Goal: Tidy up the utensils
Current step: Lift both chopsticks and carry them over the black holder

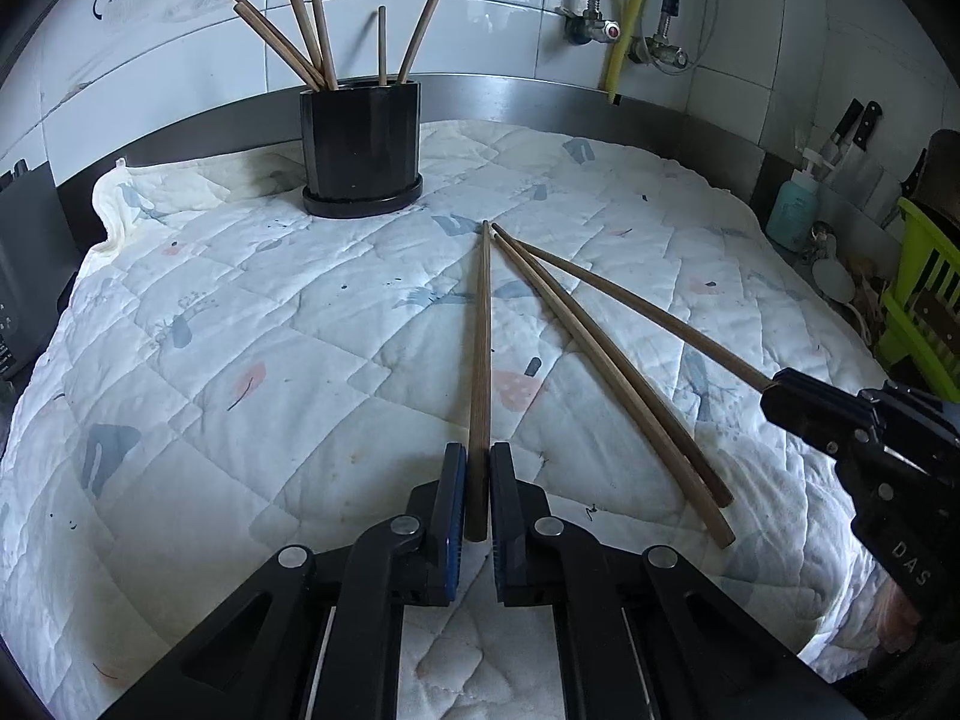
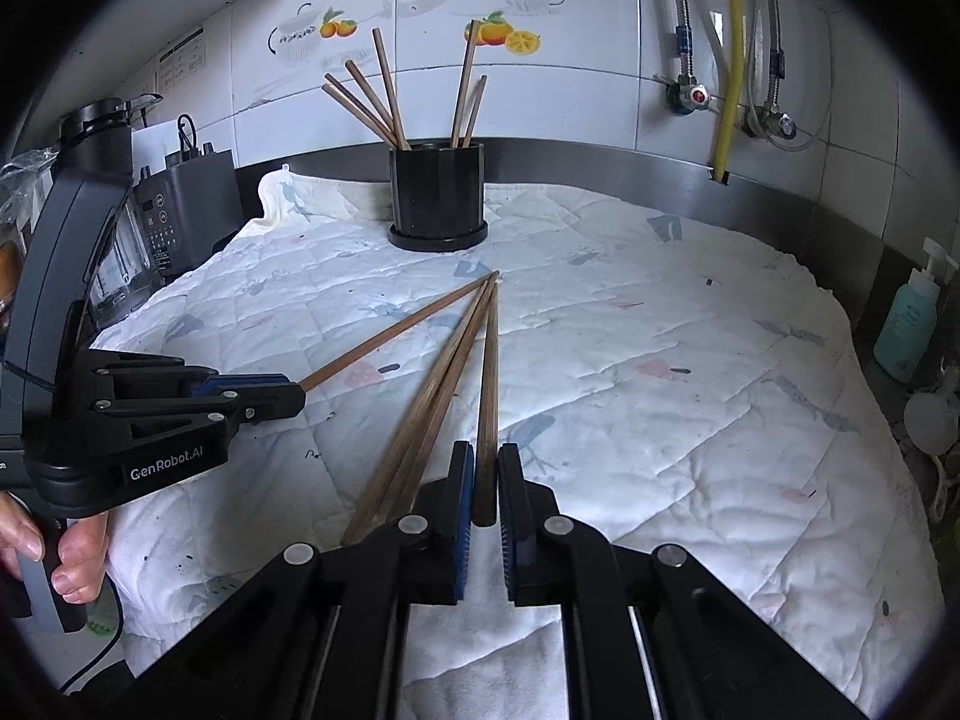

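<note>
Four brown wooden chopsticks lie fanned on a quilted white cloth (image 1: pixel 240 330), tips meeting near a black holder (image 1: pixel 360 144) (image 2: pixel 437 192) with several chopsticks standing in it. My left gripper (image 1: pixel 478 456) (image 2: pixel 297 387) is shut on the thick end of the leftmost chopstick (image 1: pixel 482 330) (image 2: pixel 390 333). My right gripper (image 2: pixel 486 456) (image 1: pixel 771 387) is shut on the thick end of the rightmost chopstick (image 2: pixel 489 372) (image 1: pixel 648 315). Two loose chopsticks (image 1: pixel 600 360) (image 2: pixel 438 384) lie side by side between them.
A teal soap bottle (image 1: pixel 792 210) (image 2: pixel 906 324), a green rack (image 1: pixel 924 312) and knives (image 1: pixel 852 132) stand at the right edge. A dark blender base (image 2: pixel 174 222) sits at the left. A steel rim and tiled wall with a yellow pipe (image 1: pixel 630 18) close the back.
</note>
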The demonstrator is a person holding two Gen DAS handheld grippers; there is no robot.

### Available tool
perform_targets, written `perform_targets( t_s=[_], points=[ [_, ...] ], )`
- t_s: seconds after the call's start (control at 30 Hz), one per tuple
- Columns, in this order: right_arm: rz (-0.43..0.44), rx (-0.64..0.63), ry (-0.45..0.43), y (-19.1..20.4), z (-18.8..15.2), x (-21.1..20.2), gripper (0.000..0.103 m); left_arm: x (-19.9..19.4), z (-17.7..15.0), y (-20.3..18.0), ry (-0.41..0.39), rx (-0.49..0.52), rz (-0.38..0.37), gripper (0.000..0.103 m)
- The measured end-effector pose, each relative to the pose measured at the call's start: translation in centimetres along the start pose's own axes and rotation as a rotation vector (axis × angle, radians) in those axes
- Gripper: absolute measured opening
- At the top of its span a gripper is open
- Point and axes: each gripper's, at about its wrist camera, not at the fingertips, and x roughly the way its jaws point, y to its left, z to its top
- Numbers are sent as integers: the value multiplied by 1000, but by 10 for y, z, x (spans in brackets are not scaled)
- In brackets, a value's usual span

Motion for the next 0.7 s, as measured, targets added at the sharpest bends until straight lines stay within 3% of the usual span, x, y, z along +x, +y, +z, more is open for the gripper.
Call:
perform_targets(
  t_s=[0.37,0.7],
  points=[
    [-7,-5,-75,-11,34,-18,10,-35,23,11,-82,11,14,7],
    [25,-5,-131,-21,79,-21,10,-61,69,26,-136,30,15,7]
  ],
)
